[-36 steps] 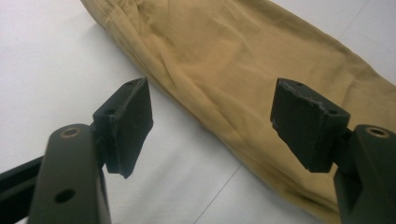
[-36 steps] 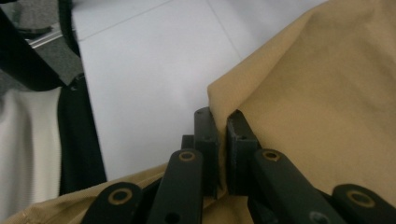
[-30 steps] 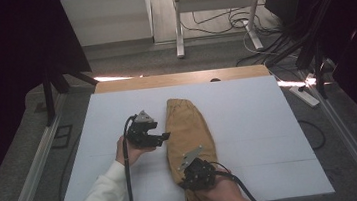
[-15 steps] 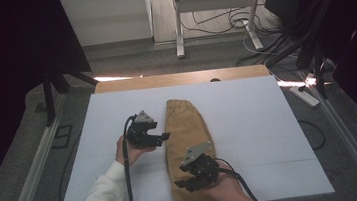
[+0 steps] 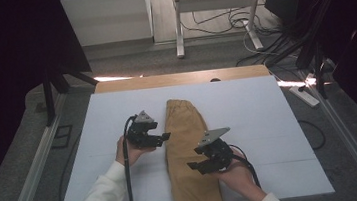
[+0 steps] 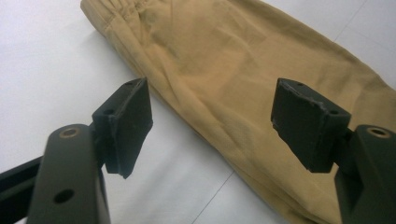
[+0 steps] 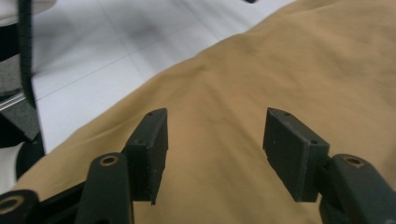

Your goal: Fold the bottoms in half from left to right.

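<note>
No label or writing can be read on the one pair of tan trousers (image 5: 188, 155), which lies folded lengthwise down the middle of the white table (image 5: 268, 111), its near end at the front edge. The left gripper view shows the gathered waistband (image 6: 126, 9) (too small to make out from above). There are two grippers. The left gripper (image 5: 166, 136) hovers just beside the trousers' left edge, jaws wide with nothing between them. The right gripper (image 5: 193, 168) sits above the lower cloth; its jaws have just been opening, the pads (image 7: 289, 149) apart and off the fabric.
</note>
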The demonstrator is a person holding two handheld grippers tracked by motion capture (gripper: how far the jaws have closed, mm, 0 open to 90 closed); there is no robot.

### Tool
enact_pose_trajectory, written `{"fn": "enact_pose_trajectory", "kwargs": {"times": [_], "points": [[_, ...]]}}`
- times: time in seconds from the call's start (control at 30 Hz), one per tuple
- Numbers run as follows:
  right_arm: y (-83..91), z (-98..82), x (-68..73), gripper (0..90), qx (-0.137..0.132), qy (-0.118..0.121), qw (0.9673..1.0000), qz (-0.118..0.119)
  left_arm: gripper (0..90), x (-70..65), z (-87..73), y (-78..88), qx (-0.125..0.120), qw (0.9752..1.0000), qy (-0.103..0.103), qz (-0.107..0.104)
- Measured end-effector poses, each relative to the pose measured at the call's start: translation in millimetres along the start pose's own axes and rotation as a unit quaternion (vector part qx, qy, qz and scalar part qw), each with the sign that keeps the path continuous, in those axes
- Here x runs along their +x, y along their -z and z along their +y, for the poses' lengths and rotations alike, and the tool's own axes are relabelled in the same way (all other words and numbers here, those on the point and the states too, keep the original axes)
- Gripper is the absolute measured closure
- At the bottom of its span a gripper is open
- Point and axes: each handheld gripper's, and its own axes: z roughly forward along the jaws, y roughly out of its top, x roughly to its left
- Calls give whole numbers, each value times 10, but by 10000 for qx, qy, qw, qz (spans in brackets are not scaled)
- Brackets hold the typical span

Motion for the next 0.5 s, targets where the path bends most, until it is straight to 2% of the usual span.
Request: {"fn": "enact_pose_trajectory", "kwargs": {"times": [0.17,0.5], "points": [[33,-8,-138,380,-125,-115,9998,-61,286,-2,-6,4,-1,10000,6,-37],[62,-14,-350,358,-208,-275,9991,-243,285,-9,2,7,-19,9999,-56,-82]]}}
